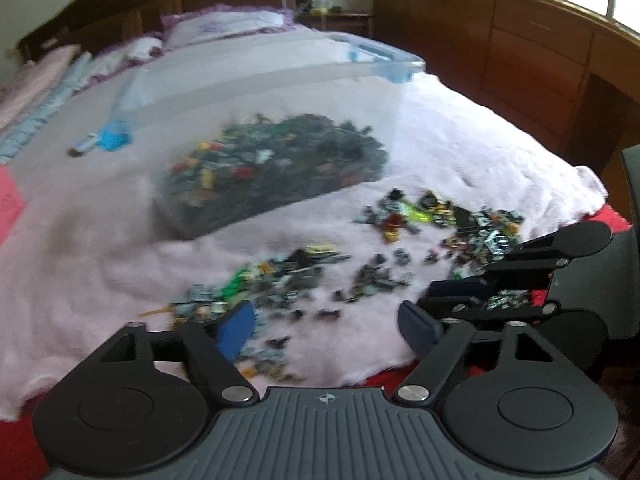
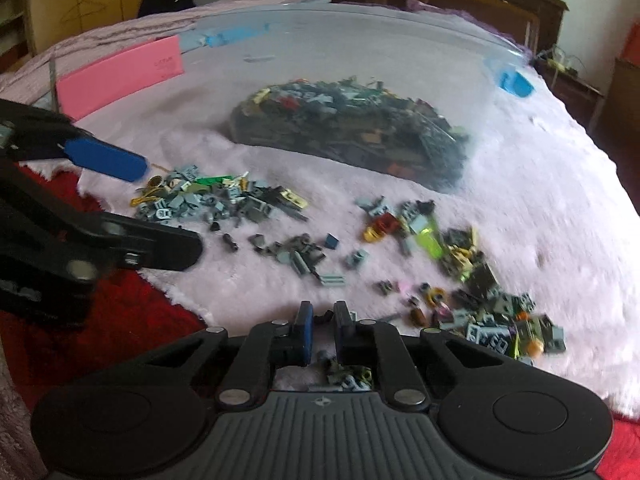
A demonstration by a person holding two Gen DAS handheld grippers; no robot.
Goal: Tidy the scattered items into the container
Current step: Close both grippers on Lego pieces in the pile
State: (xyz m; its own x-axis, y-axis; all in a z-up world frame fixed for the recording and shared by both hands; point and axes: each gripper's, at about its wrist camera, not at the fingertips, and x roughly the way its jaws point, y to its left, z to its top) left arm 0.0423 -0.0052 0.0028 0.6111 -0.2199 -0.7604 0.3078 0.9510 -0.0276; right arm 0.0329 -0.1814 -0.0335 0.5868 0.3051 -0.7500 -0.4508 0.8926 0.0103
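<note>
scattered toy bricks [image 2: 248, 204] lay in loose heaps on a pale pink fleece blanket [image 2: 540, 184] spread over the bed, one heap to the left, a thin spill in the middle [image 2: 296, 252] and a denser heap to the right [image 2: 480, 300]. just behind them stood the clear plastic container [image 2: 360, 60], blue-latched, its floor already covered by a dark mound of bricks [image 2: 352, 128]. the right hand-held gripper [image 2: 320, 334] hung low over the near edge of the blanket with its blue pads drawn nearly together; a small dark piece appeared to sit at the tips, though blur left it uncertain whether anything was truly pinched, and more bricks lay beneath the jaws. the left hand-held gripper [image 1: 326, 322] stood released, its pads [image 1: 236, 330] well apart over the left heap [image 1: 248, 284], with nothing between them. the step in hand was judged to be picking from the heaps, the task being well along but unfinished. the next move would call for a secure pinch, a lift clear of the container's rim, and release over the mound. dark wooden cabinets [image 1: 500, 52] lined the far wall.
</note>
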